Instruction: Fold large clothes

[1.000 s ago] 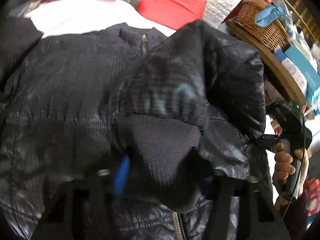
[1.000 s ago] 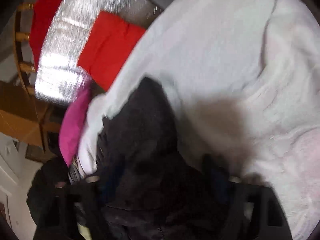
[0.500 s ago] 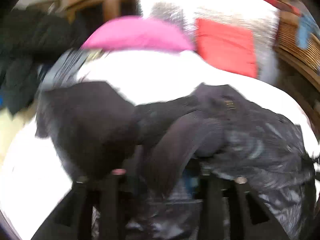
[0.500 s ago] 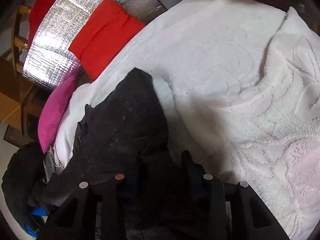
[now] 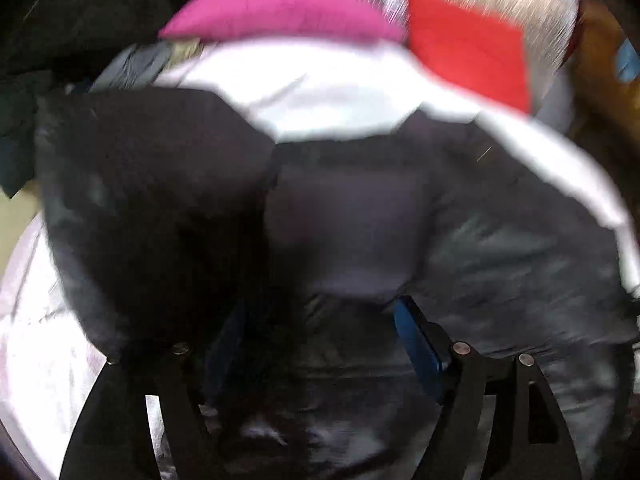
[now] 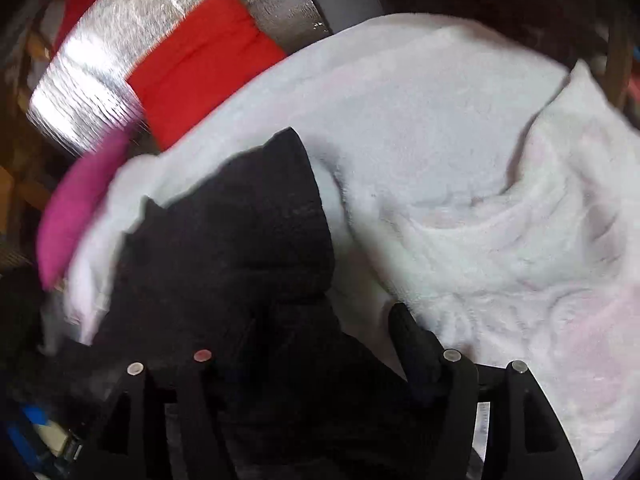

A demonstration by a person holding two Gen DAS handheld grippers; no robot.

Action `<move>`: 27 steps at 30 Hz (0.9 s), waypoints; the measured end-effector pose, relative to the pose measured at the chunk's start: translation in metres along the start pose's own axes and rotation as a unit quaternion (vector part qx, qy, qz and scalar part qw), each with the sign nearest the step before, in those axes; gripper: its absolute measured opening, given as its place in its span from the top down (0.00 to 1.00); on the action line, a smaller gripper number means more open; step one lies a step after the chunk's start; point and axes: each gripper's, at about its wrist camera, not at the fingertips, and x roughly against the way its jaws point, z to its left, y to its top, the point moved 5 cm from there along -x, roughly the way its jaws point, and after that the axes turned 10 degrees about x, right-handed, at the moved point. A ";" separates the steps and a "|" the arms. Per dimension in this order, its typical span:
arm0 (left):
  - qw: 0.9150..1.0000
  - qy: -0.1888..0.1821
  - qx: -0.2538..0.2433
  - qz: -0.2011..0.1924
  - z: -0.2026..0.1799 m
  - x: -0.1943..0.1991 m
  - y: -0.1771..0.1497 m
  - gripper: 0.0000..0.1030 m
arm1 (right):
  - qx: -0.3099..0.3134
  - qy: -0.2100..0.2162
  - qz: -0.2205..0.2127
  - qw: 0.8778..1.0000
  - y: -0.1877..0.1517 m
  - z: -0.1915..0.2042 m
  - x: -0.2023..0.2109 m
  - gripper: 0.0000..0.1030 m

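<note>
A dark puffer jacket (image 5: 480, 248) lies on a white fleece blanket (image 5: 328, 96). In the blurred left wrist view my left gripper (image 5: 320, 320) is open, its blue pads spread wide over the jacket's dark sleeve and cuff (image 5: 344, 216), which sags between the fingers. In the right wrist view the jacket (image 6: 240, 248) lies bunched on the blanket (image 6: 480, 160). My right gripper (image 6: 312, 336) is open, with jacket fabric lying between and under its fingers; the left finger is hidden by the cloth.
A pink cushion (image 5: 280, 12) and a red cushion (image 5: 468, 44) lie at the far end against silver foil padding (image 6: 152, 40). Dark clothes (image 5: 60, 52) are piled at the far left. Wooden furniture stands at the right edge.
The left gripper swung left and back over the jacket and its fingers spread from the cuff. The right gripper's fingers opened wider over the jacket fabric, and its view shifted slightly.
</note>
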 end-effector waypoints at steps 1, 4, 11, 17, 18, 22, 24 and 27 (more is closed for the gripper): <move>1.000 0.005 0.000 0.005 0.002 -0.003 -0.001 0.26 | 0.006 -0.008 -0.008 1.000 0.002 0.003 0.007 0.34; 0.998 -0.058 0.020 -0.013 0.004 0.025 0.008 0.26 | 0.028 -0.016 -0.091 0.995 0.014 0.015 0.047 0.34; 0.982 -0.102 0.069 -0.145 0.067 0.097 0.037 0.20 | 0.170 0.079 -0.145 0.972 -0.001 0.105 0.078 0.42; 0.962 -0.124 0.213 -0.114 0.144 0.076 0.050 0.15 | 0.219 0.079 -0.061 0.971 -0.029 0.148 0.019 0.43; 0.957 -0.141 0.234 -0.099 0.152 0.069 0.051 0.15 | 0.216 0.076 -0.038 0.973 -0.032 0.146 0.007 0.44; 0.914 -0.232 0.328 -0.059 0.171 0.047 0.060 0.15 | 0.218 0.056 0.001 0.974 -0.038 0.144 -0.013 0.43; 0.891 -0.265 0.365 -0.053 0.178 0.045 0.061 0.15 | 0.222 0.061 0.005 0.973 -0.037 0.147 -0.006 0.43; 0.868 -0.295 0.399 -0.035 0.177 0.036 0.072 0.15 | 0.202 0.076 0.005 0.976 -0.035 0.138 0.000 0.43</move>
